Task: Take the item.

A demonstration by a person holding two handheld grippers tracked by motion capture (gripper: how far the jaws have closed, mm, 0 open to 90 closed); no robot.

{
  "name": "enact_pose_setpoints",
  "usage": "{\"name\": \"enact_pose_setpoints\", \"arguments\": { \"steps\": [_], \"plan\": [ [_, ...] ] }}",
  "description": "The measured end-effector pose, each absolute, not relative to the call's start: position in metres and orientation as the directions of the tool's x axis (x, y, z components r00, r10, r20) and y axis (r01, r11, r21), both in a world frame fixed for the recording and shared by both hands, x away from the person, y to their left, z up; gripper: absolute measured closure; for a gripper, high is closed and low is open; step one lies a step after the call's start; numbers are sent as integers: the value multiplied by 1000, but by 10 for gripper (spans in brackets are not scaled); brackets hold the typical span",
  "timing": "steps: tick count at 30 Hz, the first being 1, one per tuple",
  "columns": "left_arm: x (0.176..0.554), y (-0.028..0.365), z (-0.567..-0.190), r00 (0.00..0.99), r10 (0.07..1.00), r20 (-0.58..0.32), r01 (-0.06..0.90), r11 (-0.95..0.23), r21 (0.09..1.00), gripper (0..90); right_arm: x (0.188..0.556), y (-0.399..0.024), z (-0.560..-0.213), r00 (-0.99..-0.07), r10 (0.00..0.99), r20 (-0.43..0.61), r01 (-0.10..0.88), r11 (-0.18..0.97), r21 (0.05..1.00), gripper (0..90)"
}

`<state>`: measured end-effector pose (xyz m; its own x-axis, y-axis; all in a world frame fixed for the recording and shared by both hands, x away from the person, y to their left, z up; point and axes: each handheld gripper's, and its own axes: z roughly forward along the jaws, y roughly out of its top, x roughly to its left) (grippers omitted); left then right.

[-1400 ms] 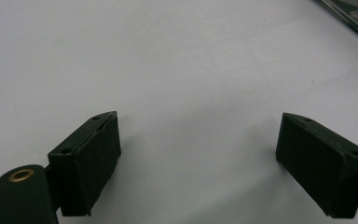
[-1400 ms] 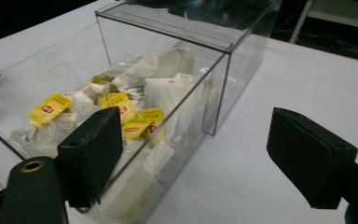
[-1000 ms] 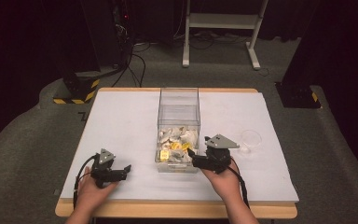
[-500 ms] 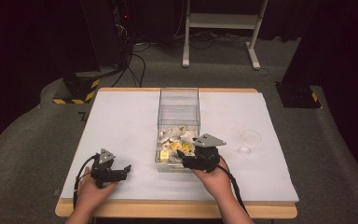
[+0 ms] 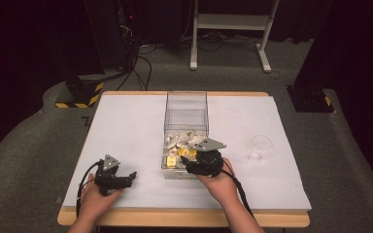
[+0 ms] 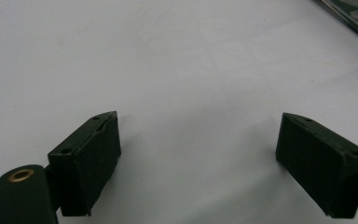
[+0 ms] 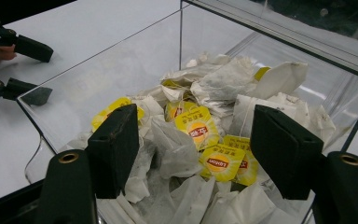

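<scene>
Here, the right gripper (image 7: 193, 154) hangs open over the clear, hard-walled box (image 5: 186, 112), above crumpled white tea bags (image 7: 223, 88) with glossy yellow tags (image 7: 218, 162). The left gripper (image 6: 200, 163) rests open on the matte white table (image 5: 126, 126), near left. A glass cup (image 5: 260, 148) at the right looks faint and blurry.

"Lipton" in red on yellow tags (image 7: 217, 161) of the tea bags (image 7: 223, 84) inside the clear box (image 7: 121, 60), seen in the right gripper view. Smaller print on those tags too blurred to read. Partly hidden dark mark by the table's left edge (image 5: 86, 120), unreadable.
</scene>
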<state>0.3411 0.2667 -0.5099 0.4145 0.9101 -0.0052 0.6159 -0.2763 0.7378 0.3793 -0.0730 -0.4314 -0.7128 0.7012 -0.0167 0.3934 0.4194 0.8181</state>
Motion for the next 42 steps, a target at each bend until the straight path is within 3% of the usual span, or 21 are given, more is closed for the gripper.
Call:
{"name": "enact_pose_setpoints", "arguments": {
  "steps": [6, 12, 13, 23, 31, 36, 42],
  "plan": [
    [341, 267, -510, 414, 910, -5, 616, -276, 738, 141, 381, -73, -429, -724, 689, -22, 396, 441, 805, 392],
    [341, 267, -510, 414, 910, -6, 616, -276, 738, 141, 382, -69, -427, -741, 671, -27, 407, 481, 776, 495],
    [341, 267, -510, 414, 910, -6, 616, -276, 738, 142, 383, -69, -426, -746, 666, -24, 407, 484, 774, 554],
    [341, 267, -510, 415, 910, -5, 616, -276, 738, 141, 385, -63, -428, -771, 633, -62, 409, 568, 714, 706],
    [341, 267, -510, 415, 910, -6, 616, -276, 738, 141, 386, -60, -428, -785, 609, -112, 389, 626, 676, 747],
    [341, 267, -510, 414, 910, -6, 616, -276, 738, 142, 386, -61, -428, -787, 604, -126, 377, 633, 677, 842],
    [341, 267, -510, 414, 910, -6, 616, -276, 738, 142, 384, -63, -428, -788, 604, -122, 369, 621, 691, 878]
  ]
}}
